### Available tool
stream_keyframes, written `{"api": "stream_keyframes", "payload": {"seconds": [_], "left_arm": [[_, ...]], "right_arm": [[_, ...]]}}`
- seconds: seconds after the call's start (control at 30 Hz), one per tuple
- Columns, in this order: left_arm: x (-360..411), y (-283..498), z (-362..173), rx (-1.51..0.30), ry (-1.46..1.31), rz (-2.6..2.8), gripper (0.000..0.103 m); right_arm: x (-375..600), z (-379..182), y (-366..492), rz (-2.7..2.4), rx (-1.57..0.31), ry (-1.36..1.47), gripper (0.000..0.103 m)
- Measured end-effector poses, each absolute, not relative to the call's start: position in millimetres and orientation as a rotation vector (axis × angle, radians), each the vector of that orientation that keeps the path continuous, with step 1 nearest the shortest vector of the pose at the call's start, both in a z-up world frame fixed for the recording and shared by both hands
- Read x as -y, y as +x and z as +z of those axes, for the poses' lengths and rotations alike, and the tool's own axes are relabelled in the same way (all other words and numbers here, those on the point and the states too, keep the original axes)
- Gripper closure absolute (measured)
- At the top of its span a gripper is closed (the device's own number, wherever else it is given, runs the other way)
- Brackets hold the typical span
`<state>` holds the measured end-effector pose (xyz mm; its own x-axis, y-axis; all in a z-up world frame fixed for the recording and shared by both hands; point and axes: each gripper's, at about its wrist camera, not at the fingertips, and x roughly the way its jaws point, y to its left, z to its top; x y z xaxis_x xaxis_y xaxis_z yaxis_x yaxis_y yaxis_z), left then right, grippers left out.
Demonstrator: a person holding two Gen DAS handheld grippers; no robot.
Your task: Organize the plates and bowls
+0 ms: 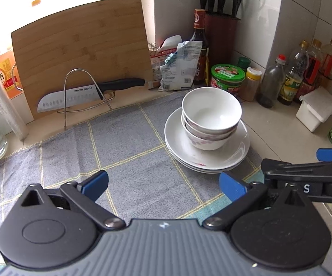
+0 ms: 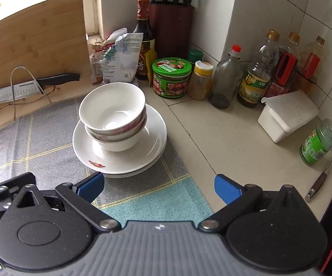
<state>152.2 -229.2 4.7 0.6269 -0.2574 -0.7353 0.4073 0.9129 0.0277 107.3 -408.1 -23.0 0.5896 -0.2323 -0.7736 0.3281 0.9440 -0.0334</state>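
Observation:
A stack of white bowls (image 1: pixel 212 112) (image 2: pixel 113 108) with pink flower print stands on a stack of white plates (image 1: pixel 237 154) (image 2: pixel 154 142) at the right part of a grey checked cloth (image 1: pixel 129 142) (image 2: pixel 39 142). My left gripper (image 1: pixel 163 185) is open and empty, hovering over the cloth in front and to the left of the plates. My right gripper (image 2: pixel 159 187) is open too, empty, just in front of the plates' right side. In the left wrist view part of the right gripper's body (image 1: pixel 304 181) shows at the right.
A bamboo cutting board (image 1: pixel 80 53) leans at the back with a knife (image 1: pixel 85 94) on a wire stand. Sauce bottles (image 2: pixel 255 78), jars (image 2: pixel 171 77), a knife block (image 1: pixel 221 36), a white box (image 2: pixel 287 115) and a green jar (image 2: pixel 319 141) line the tiled corner. A spoon (image 2: pixel 324 174) lies at the right.

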Motion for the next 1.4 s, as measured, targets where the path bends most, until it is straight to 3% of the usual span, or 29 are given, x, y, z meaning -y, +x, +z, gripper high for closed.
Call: {"api": "stream_keyframes", "payload": {"seconds": [1.4], "left_arm": [[219, 124, 23, -0.771, 0.149, -0.357, 0.001]], "right_arm": [[401, 0, 76, -0.328, -0.805, 0.087, 0.000]]}}
